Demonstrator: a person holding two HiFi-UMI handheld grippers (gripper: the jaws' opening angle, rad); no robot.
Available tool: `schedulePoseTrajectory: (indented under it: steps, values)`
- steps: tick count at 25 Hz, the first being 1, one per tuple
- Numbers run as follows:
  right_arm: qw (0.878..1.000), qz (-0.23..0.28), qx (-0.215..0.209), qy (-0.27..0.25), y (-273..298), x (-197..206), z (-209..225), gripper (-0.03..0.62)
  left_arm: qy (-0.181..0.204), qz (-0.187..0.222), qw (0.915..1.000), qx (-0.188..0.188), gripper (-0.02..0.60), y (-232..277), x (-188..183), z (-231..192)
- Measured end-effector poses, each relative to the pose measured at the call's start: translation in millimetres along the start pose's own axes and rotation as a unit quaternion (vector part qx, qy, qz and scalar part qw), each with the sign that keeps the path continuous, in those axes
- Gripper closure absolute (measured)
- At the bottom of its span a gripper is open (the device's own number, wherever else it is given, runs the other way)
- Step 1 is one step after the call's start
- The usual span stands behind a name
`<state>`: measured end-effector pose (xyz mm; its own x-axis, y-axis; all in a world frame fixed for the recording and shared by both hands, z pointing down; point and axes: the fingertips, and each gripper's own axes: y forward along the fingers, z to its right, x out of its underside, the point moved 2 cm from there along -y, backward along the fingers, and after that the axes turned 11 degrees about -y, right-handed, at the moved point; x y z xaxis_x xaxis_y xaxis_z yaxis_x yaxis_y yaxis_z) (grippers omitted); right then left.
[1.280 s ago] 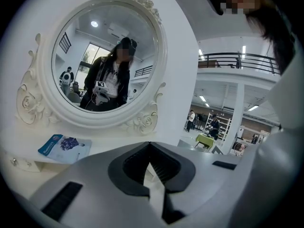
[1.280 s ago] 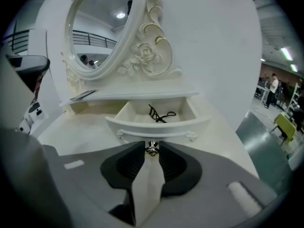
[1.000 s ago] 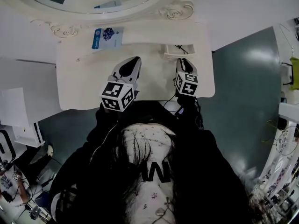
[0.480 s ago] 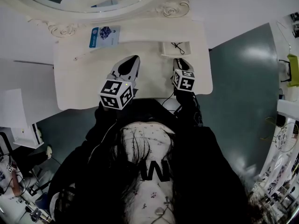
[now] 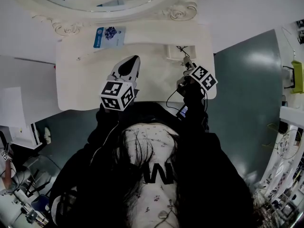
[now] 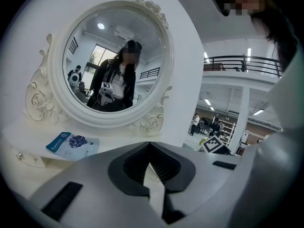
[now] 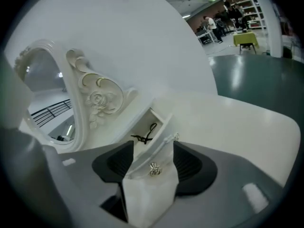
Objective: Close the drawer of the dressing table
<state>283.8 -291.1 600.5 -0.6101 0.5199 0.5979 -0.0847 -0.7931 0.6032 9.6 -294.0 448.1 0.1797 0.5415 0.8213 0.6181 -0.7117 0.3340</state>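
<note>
Locate the white dressing table (image 5: 85, 84) against a white wall. At its rear edge, find the round mirror (image 6: 114, 61) in a carved frame. Over the middle of the tabletop, note the left gripper (image 5: 135, 61), pointed toward the mirror, fingers pressed together with nothing between. Near the right edge of the tabletop, note the right gripper (image 7: 153, 148), tilted to one side and aimed at the drawer (image 5: 175, 52); jaws just opened and spread wide, gripping nothing, with the drawer's front panel showing in the gap. Find the drawer pulled out of the low rear shelf, toward the right rear corner, open. On that shelf, left of centre, see a blue packet (image 5: 109, 36) lying flat. Inside the drawer, see a black cord (image 7: 145, 134). On the drawer front, see a small metal knob (image 7: 153, 169).
</note>
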Motion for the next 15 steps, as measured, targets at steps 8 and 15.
schedulePoseTrajectory:
  steps: [8, 15]
  values:
    - [0.990, 0.023, 0.074, 0.115, 22.8, 6.4, 13.4, 0.337, 0.001, -0.002, 1.0000, -0.008, 0.581, 1.1, 0.5, -6.1]
    - [0.978, 0.119, 0.018, 0.171, 18.1, 9.3, 16.0, 0.401, -0.001, -0.006, 0.9999, -0.010, 0.581, -0.2, 3.5, -8.5]
